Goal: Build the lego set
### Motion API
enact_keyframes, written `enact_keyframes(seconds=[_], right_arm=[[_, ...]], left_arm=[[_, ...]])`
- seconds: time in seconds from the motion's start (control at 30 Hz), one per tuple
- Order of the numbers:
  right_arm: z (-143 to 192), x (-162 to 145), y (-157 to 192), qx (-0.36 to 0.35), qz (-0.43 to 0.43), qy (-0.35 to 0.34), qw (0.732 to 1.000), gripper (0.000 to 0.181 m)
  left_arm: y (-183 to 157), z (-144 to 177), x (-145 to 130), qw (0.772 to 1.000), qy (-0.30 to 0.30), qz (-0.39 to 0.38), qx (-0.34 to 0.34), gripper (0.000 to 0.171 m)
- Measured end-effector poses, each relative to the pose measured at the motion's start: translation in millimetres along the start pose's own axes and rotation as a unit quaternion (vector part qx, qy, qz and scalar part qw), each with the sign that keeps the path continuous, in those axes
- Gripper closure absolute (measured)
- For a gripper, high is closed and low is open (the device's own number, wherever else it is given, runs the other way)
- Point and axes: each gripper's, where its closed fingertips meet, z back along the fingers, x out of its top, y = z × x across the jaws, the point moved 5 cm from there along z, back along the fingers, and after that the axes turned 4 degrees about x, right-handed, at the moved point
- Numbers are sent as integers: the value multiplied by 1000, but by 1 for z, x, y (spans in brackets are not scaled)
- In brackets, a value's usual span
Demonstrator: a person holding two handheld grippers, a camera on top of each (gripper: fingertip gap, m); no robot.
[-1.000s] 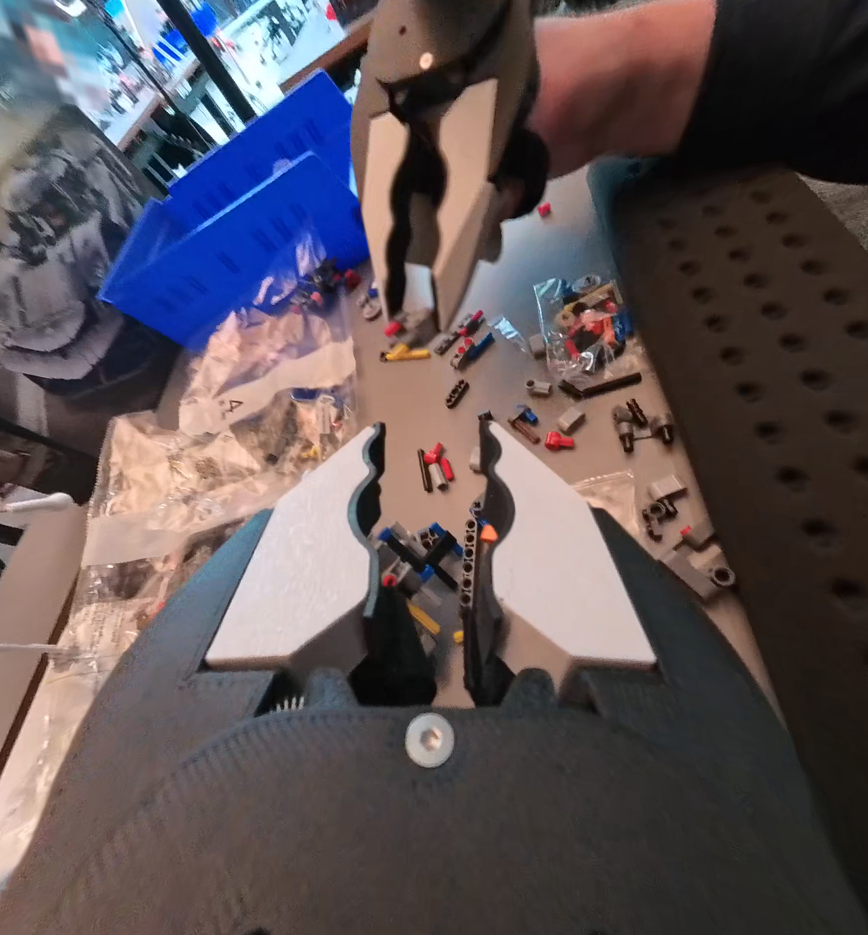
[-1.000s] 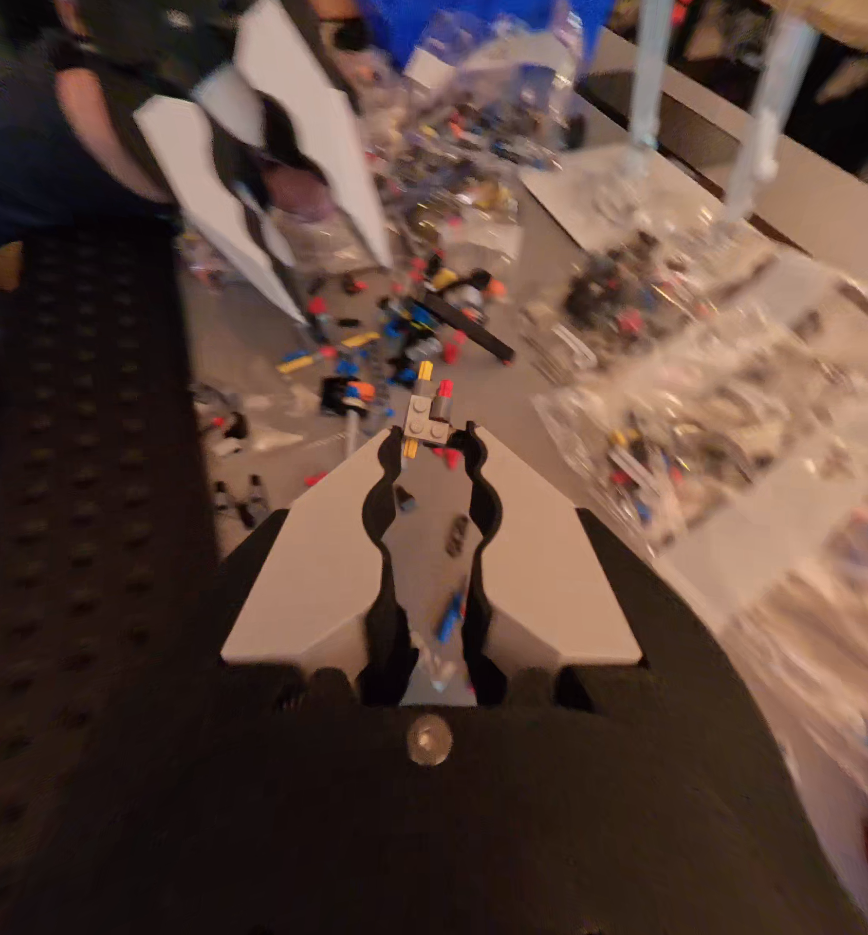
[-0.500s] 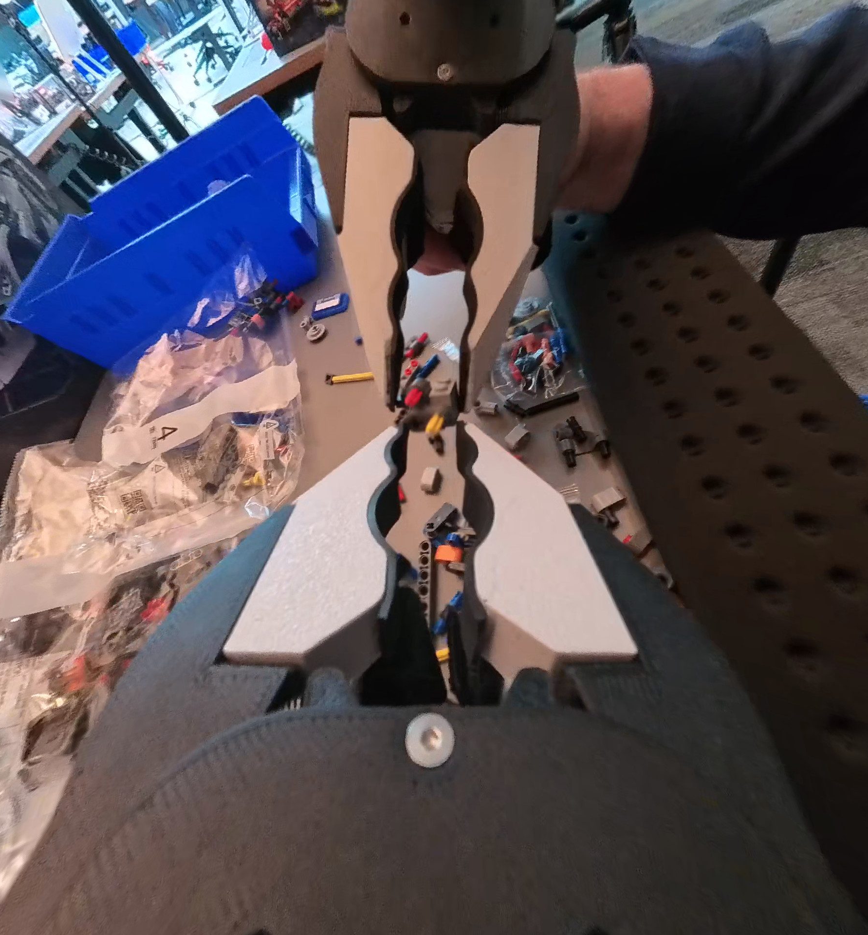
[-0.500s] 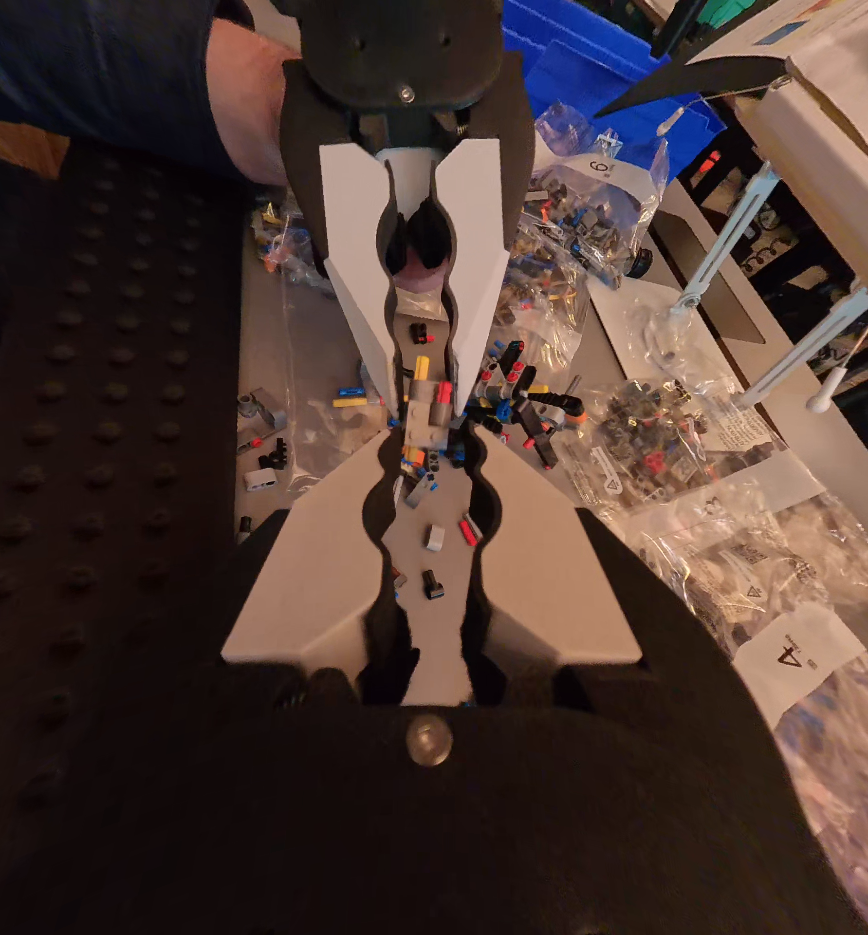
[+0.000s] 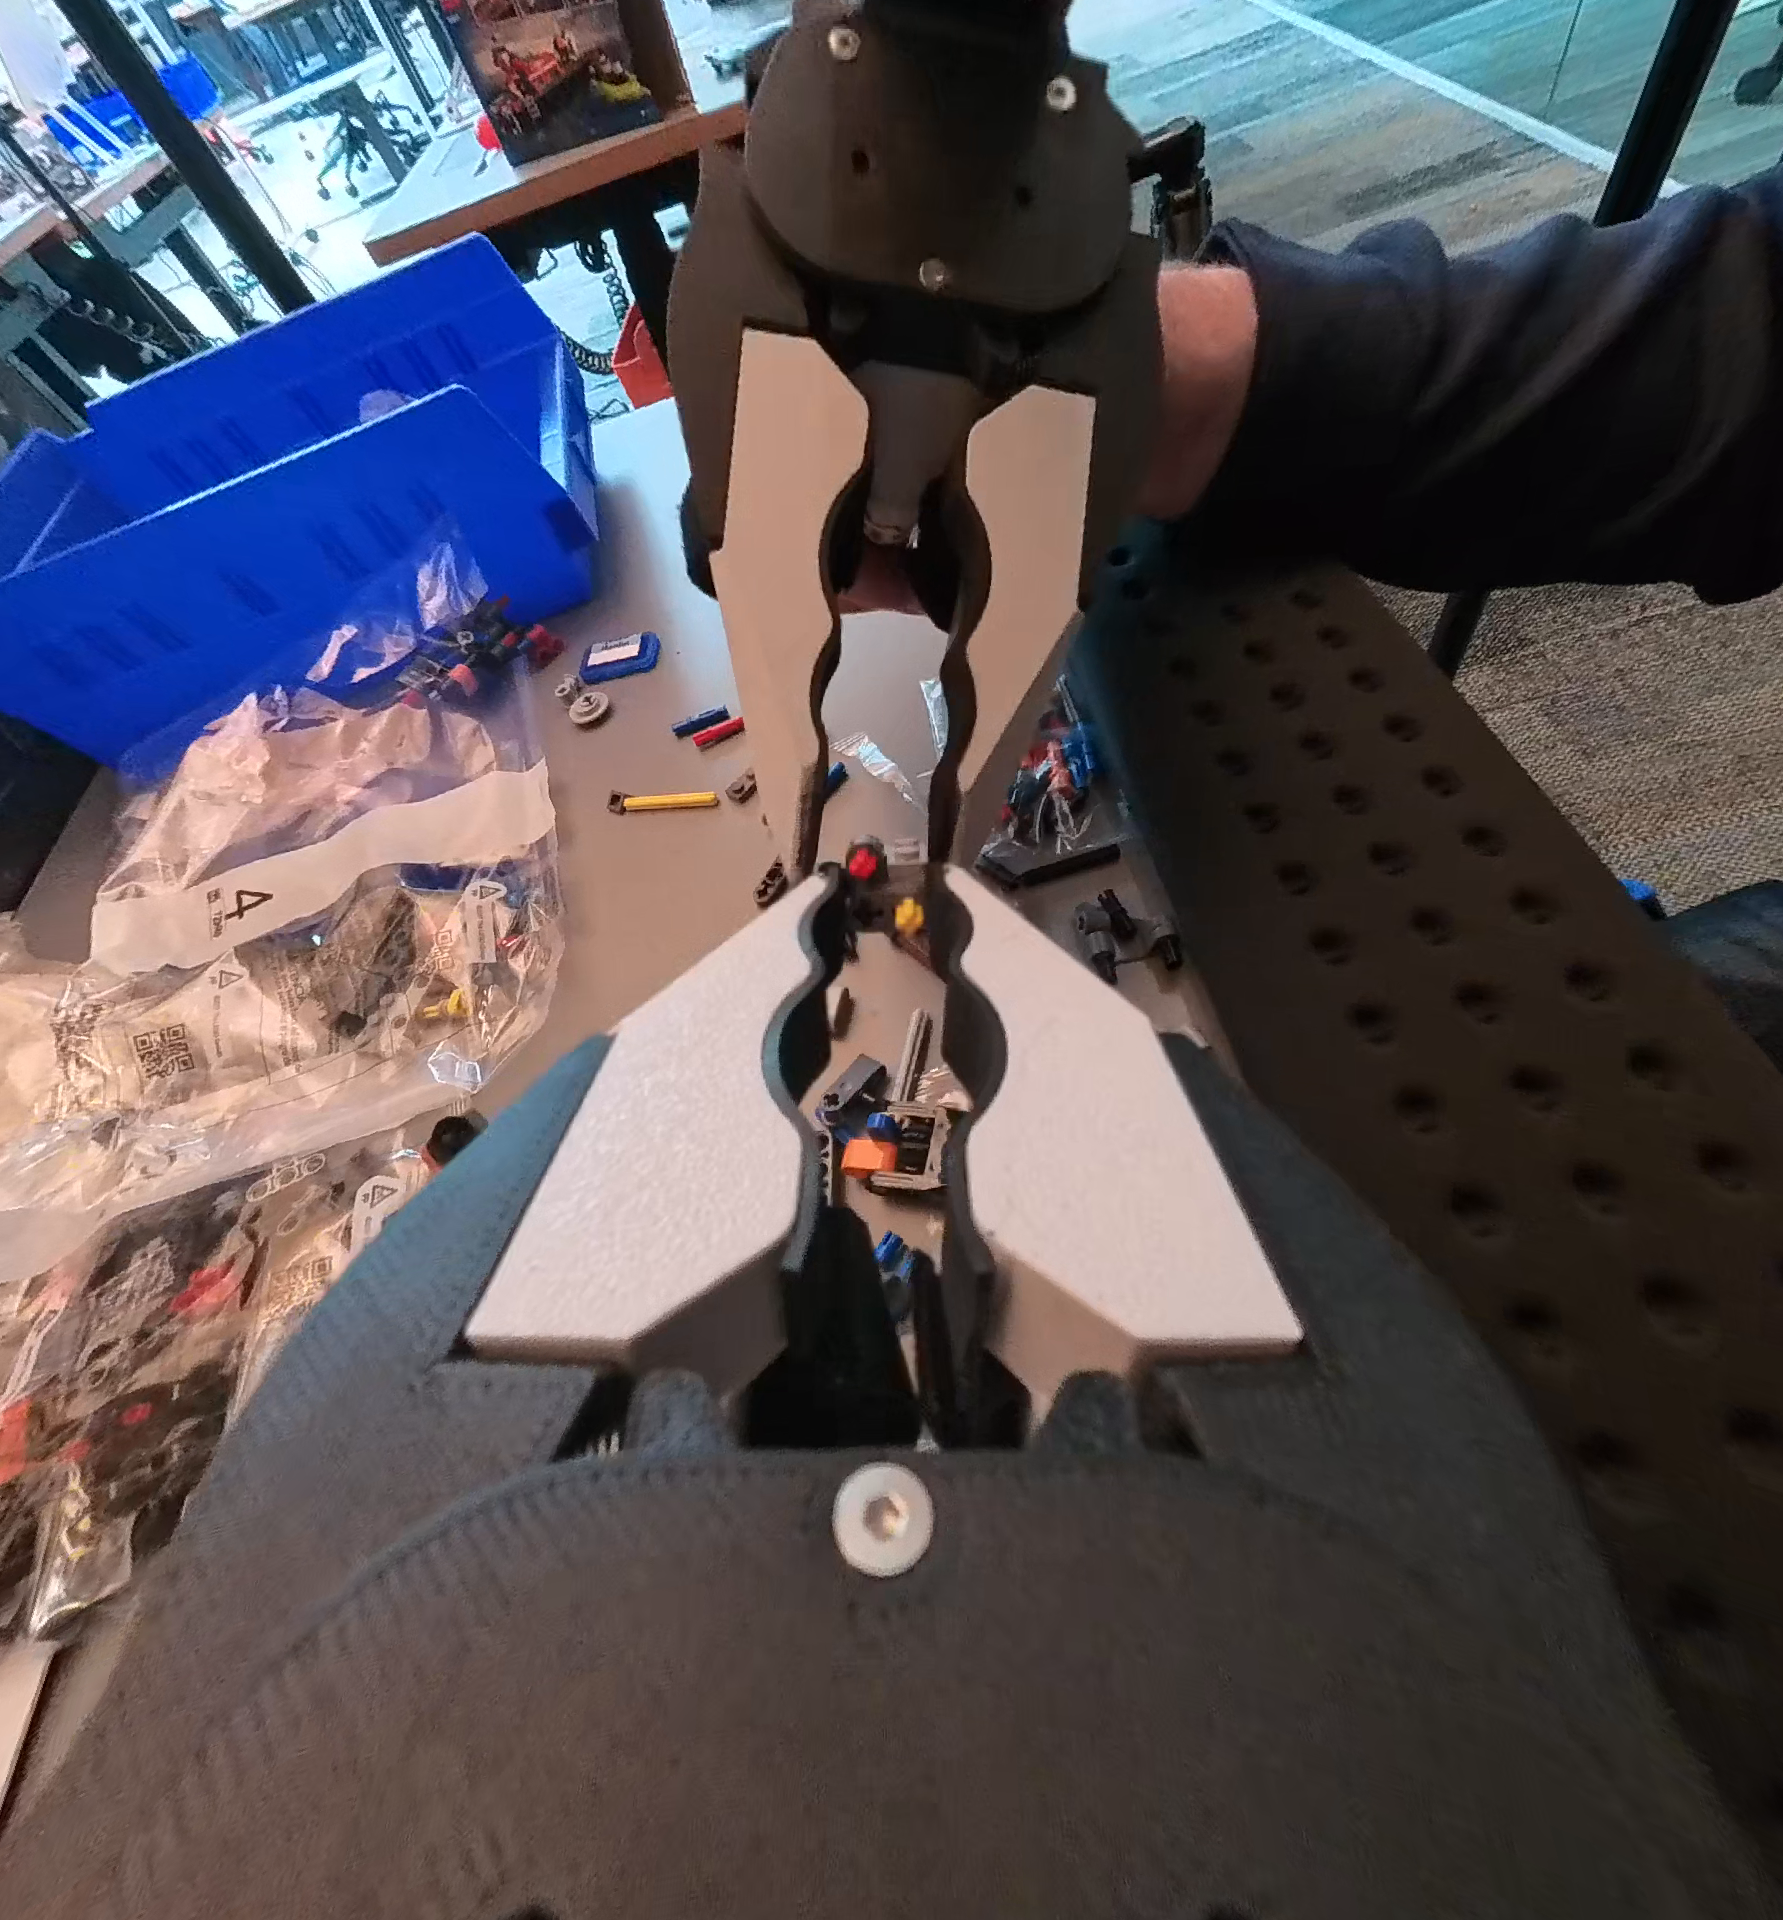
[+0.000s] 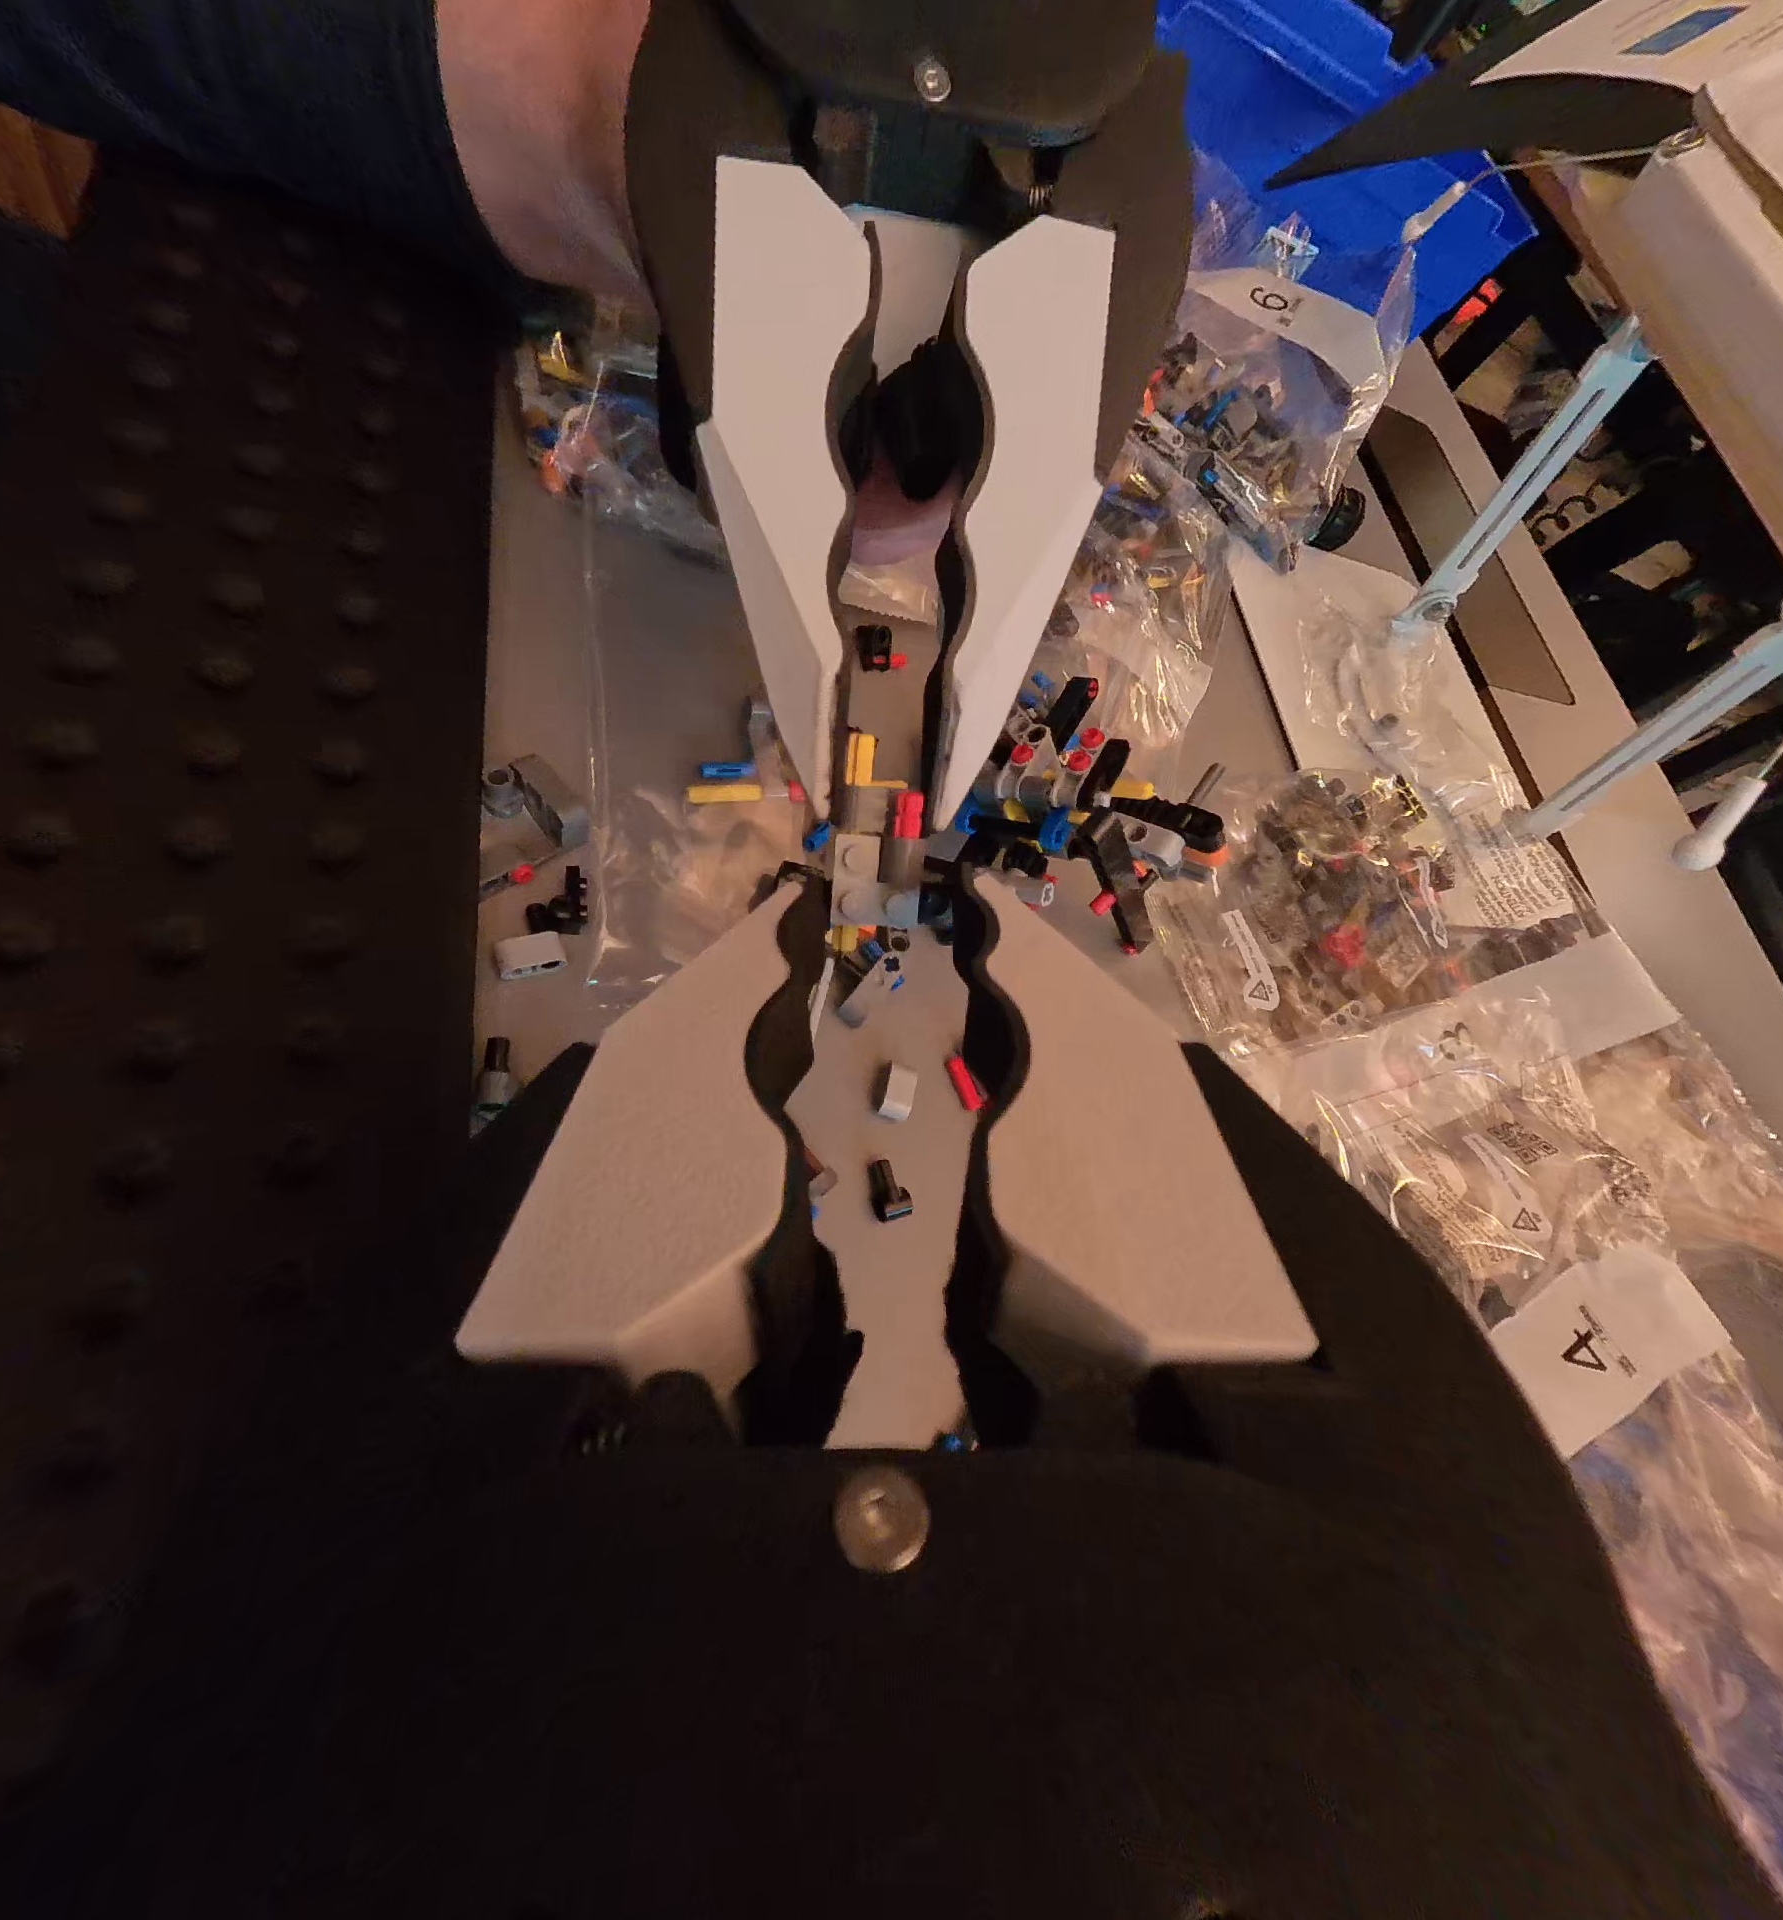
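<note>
My right gripper (image 6: 882, 881) is shut on a small grey lego assembly (image 6: 859, 871) with a red pin (image 6: 908, 816) and a yellow pin (image 6: 861, 756), held above the table. My left gripper (image 5: 884, 875) faces it tip to tip, also showing in the right wrist view (image 6: 879, 816). Its jaws stand narrowly apart around the assembly's pin end; whether they press on it is hidden. In the left wrist view the red pin (image 5: 863, 860) and yellow pin (image 5: 906, 914) show between both grippers' tips, with my right gripper (image 5: 871, 847) above.
Loose lego pieces and a part-built black model (image 6: 1074, 821) lie on the grey table (image 6: 908, 1299). Sealed parts bags (image 5: 326, 935) lie to one side, blue bins (image 5: 274, 499) behind them. A black perforated surface (image 5: 1489, 935) borders the other side. A white box (image 6: 1749, 208) stands nearby. The tips of both grippers are at nearly the same place.
Both grippers have swung to face each other and come together tip to tip. My left gripper's jaws have narrowed around the assembly that the right one still holds.
</note>
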Motion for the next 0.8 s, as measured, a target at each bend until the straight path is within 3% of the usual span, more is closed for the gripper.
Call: enact_keyframes(seconds=[0.23, 0.47, 0.57, 0.8], right_arm=[[3, 2, -1, -2, -2, -10, 1000, 160], [1, 0, 0, -5, 1, -1, 1000, 159], [0, -1, 0, -7, 2, 5, 1000, 159], [-1, -1, 0, -8, 5, 8, 1000, 159]], left_arm=[[1, -1, -6, 1000, 27, -10, 10, 149], [0, -1, -5, 1000, 22, -15, 8, 156], [0, -1, -3, 1000, 16, -8, 6, 147], [0, -2, -6, 999, 30, -17, 10, 156]])
